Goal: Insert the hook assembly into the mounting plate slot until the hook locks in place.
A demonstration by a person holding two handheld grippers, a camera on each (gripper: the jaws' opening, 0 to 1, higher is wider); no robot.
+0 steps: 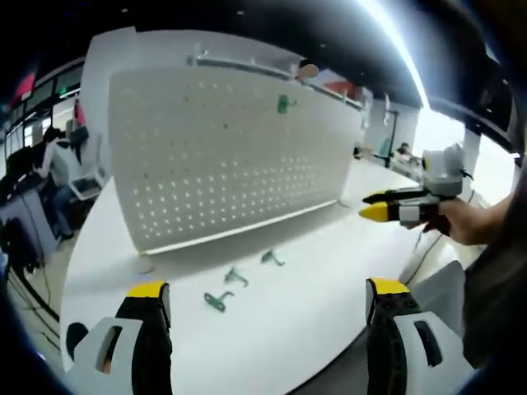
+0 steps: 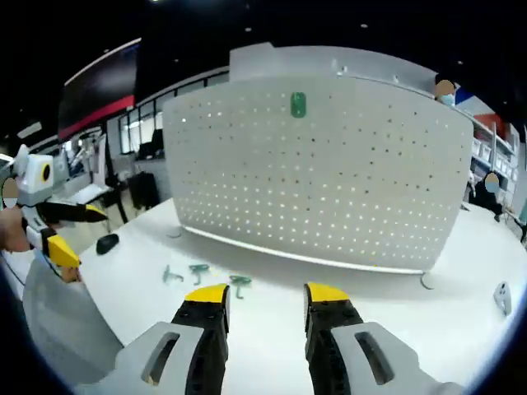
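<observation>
Three green hooks [image 1: 237, 280] lie on the table [image 1: 296, 321]; one hangs on the pegboard [image 2: 329, 164]. Both tongs [image 1: 268, 300] [image 2: 263, 303] released, empty.

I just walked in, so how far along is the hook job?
One green hook already hangs high on the pegboard. Nothing is in hand: the left claw and right claw are both open and empty. Three green hooks lie on the table, not yet picked up.

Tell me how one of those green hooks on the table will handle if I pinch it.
The nearest green hook looks small and thin, so probably light and stiff. Lying flat on the smooth white table, it may skid when nudged. Its bent shape probably won't roll.
</observation>
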